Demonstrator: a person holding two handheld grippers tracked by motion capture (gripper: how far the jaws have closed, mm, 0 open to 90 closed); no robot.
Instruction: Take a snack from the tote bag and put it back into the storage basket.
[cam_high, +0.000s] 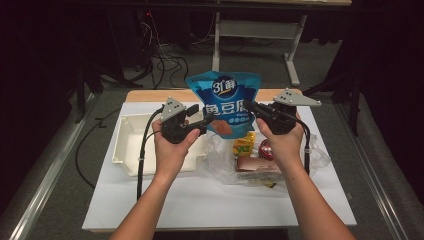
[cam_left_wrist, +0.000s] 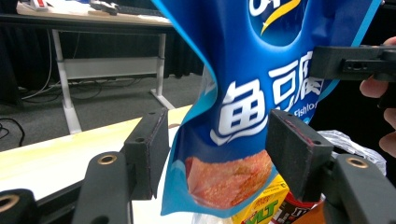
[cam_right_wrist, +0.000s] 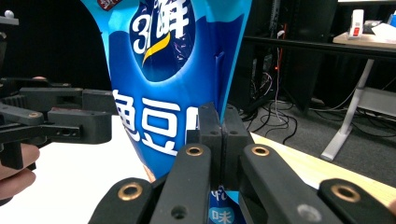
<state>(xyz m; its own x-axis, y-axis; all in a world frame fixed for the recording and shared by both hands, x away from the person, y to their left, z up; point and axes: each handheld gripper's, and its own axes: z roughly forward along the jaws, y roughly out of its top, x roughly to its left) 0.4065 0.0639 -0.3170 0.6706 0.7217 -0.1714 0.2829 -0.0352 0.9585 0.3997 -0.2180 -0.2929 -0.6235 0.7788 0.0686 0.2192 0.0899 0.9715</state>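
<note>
Nearest the person, bare white table (cam_high: 215, 205) is seen, crossed by both forearms. Just beyond, a clear plastic bag (cam_high: 225, 162) of groceries lies right of centre, with a yellow carton (cam_high: 243, 145) and other packets inside; to its left an empty white bin (cam_high: 131, 142) is set, probably as the place into which items are to be sorted.

Above these, the blue snack pouch (cam_high: 225, 102) is held upright in the air between the two hands. The right gripper (cam_high: 250, 106) is pressed together on the pouch's right edge, as is seen in the right gripper view, where the pouch (cam_right_wrist: 163, 70) is pinched at its side seam; the whole weight appears to be carried by this pinch.

The left gripper (cam_left_wrist: 215, 154) is spread, its jaws standing on either side of the pouch's lower part (cam_left_wrist: 243, 116) without being pressed against it, seemingly so that a second hold can be taken.

Beyond the table, desk legs and cables are seen on a dark floor.
</note>
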